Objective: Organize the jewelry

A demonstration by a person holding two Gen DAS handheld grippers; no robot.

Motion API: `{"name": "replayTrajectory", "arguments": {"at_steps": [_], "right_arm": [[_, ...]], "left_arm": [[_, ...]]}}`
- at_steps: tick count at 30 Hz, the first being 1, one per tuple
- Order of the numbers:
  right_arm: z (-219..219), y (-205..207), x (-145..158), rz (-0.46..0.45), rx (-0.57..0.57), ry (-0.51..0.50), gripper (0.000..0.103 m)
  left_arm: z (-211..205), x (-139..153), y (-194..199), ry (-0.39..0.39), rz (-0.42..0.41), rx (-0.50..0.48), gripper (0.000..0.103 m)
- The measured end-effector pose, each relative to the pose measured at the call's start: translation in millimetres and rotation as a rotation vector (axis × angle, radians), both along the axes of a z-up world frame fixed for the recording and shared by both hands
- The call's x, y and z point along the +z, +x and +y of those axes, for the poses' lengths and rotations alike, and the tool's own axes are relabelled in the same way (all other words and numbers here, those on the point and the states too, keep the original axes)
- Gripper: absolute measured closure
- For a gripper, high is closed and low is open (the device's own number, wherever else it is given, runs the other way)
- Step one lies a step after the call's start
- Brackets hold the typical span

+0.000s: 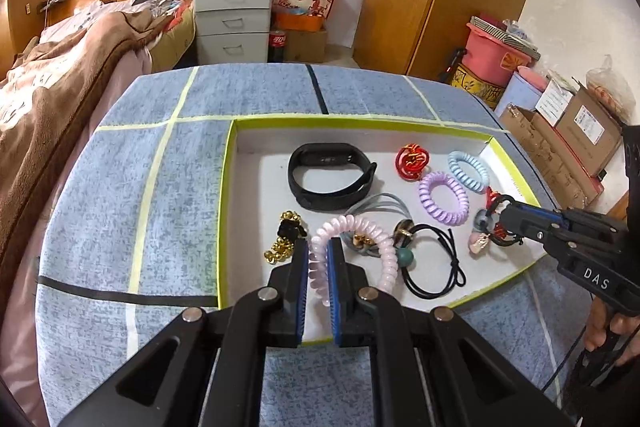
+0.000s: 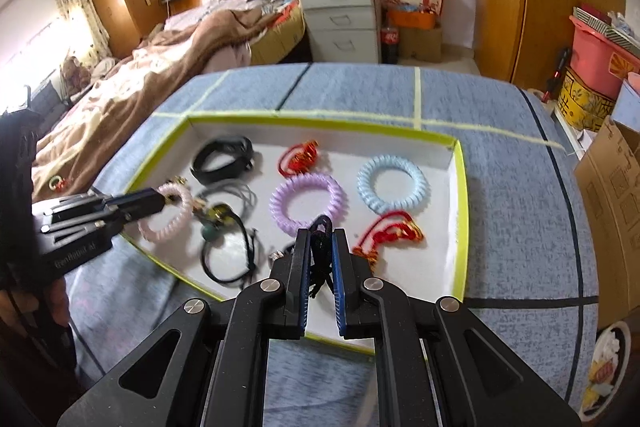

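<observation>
A shallow white tray with a lime-green rim [image 1: 226, 187] [image 2: 460, 195] lies on the blue table and holds the jewelry. My left gripper [image 1: 318, 247] is shut on a pale pink spiral band [image 1: 384, 255], which also shows in the right wrist view [image 2: 176, 223]. My right gripper [image 2: 320, 239] is shut on a black cord bracelet [image 2: 320, 247] with charms, just above the tray floor; in the left wrist view it [image 1: 500, 213] sits at the tray's right side. Also in the tray are a black fitness band [image 1: 332, 179], a purple spiral band [image 2: 308, 203] and a light blue spiral band [image 2: 392, 183].
More pieces in the tray: red knot charm [image 1: 412, 161], red cord bracelet [image 2: 390, 231], black elastic cords [image 1: 436, 259], gold bead bracelet [image 1: 286, 239], grey cord [image 1: 380, 205]. A bed [image 1: 60, 79] stands left of the table, cardboard boxes [image 1: 560, 143] right.
</observation>
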State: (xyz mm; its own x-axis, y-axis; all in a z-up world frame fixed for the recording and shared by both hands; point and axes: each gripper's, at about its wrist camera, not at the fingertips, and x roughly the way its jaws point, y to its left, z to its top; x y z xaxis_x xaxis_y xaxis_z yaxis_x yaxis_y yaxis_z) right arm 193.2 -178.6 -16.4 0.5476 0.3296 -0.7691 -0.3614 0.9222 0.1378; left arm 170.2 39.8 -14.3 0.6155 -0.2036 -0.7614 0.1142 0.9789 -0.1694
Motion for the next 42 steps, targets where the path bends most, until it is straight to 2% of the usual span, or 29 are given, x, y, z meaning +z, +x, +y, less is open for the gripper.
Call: {"name": "replayTrajectory", "arguments": {"at_steps": [13, 14, 16, 18, 19, 25, 26, 27, 29, 37, 42], "right_arm": [[-2, 4, -7, 0.028, 0.005, -0.087, 0.092], [-2, 4, -7, 0.027, 0.006, -0.094, 0.092], [-2, 4, -7, 0.026, 0.001, -0.108, 0.092], [-3, 4, -6, 0.023, -0.006, -0.111, 0.092], [-3, 3, -6, 0.023, -0.009, -0.109, 0.092], [-4, 0, -4, 0.015, -0.009, -0.1, 0.084], [-4, 0, -3, 0.01, -0.006, -0.094, 0.078], [-3, -2, -2, 0.006, -0.002, -0.087, 0.065], [-4, -4, 1, 0.002, -0.007, -0.069, 0.05], [-6, -13, 9, -0.033, -0.033, -0.033, 0.05], [-5, -28, 14, -0.064, -0.056, -0.033, 0.05]], "left_arm": [[-4, -5, 3, 0.008, 0.028, 0.002, 0.092], [-4, -5, 3, 0.013, 0.029, 0.004, 0.09], [-5, -5, 2, 0.017, 0.027, 0.004, 0.082], [-5, -3, 0, 0.014, 0.021, 0.007, 0.069], [-4, -3, 0, 0.013, 0.021, 0.007, 0.069], [-6, -3, -4, 0.021, 0.023, 0.004, 0.067], [-7, -2, -5, 0.024, 0.021, 0.005, 0.066], [-7, -1, -5, 0.024, 0.019, 0.007, 0.065], [-8, 0, -6, 0.022, 0.016, 0.007, 0.062], [-13, 6, -19, 0.017, -0.009, 0.025, 0.059], [-15, 13, -31, 0.017, -0.039, 0.058, 0.052]]}}
